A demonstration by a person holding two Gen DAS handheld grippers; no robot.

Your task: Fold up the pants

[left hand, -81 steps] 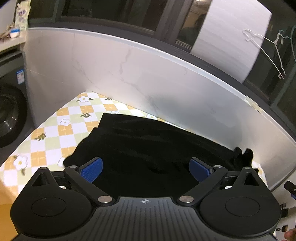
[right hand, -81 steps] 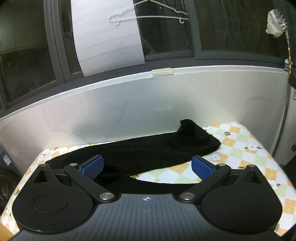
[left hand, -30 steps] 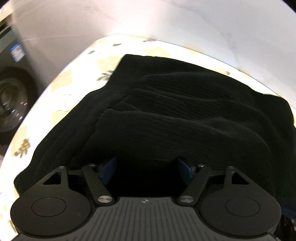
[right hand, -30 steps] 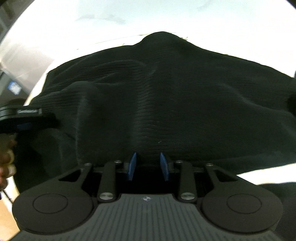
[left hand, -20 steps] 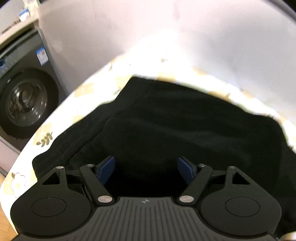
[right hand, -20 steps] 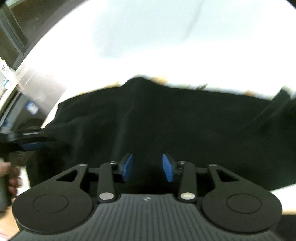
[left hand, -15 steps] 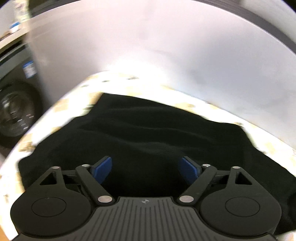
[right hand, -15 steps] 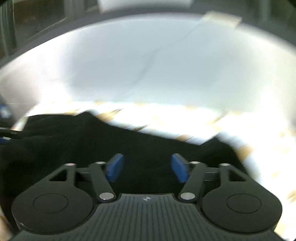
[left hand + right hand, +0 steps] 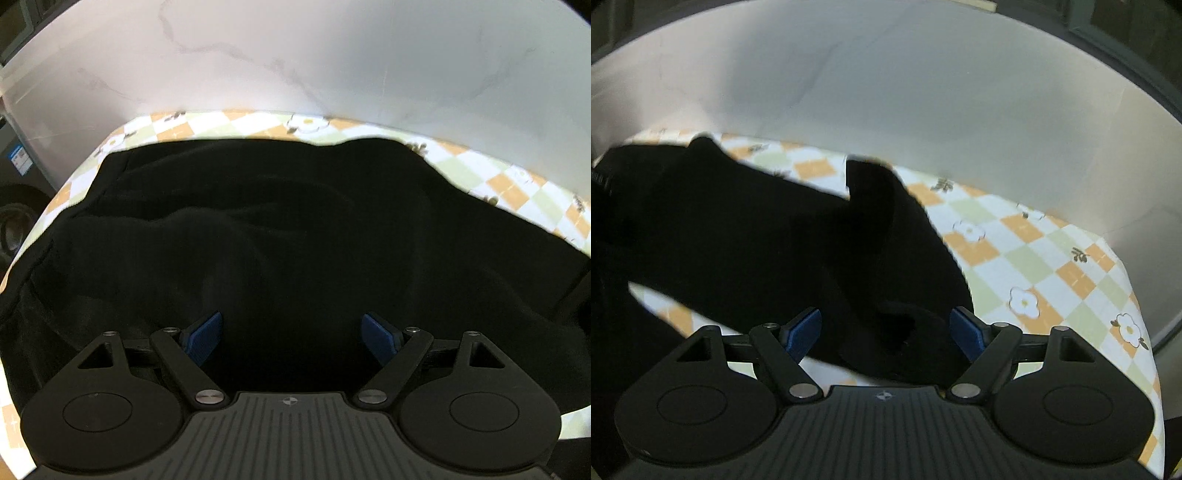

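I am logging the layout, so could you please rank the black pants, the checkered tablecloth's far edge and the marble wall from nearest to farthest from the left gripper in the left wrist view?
1. Black pants: directly under and ahead of the open left gripper.
2. Checkered tablecloth: its far edge shows beyond the pants.
3. Marble wall: behind the table, farthest.

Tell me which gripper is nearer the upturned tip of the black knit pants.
Right. The right gripper is open over the black knit pants with the upturned tip just ahead; the left gripper, also open, faces a broad part of the pants, no tip visible.
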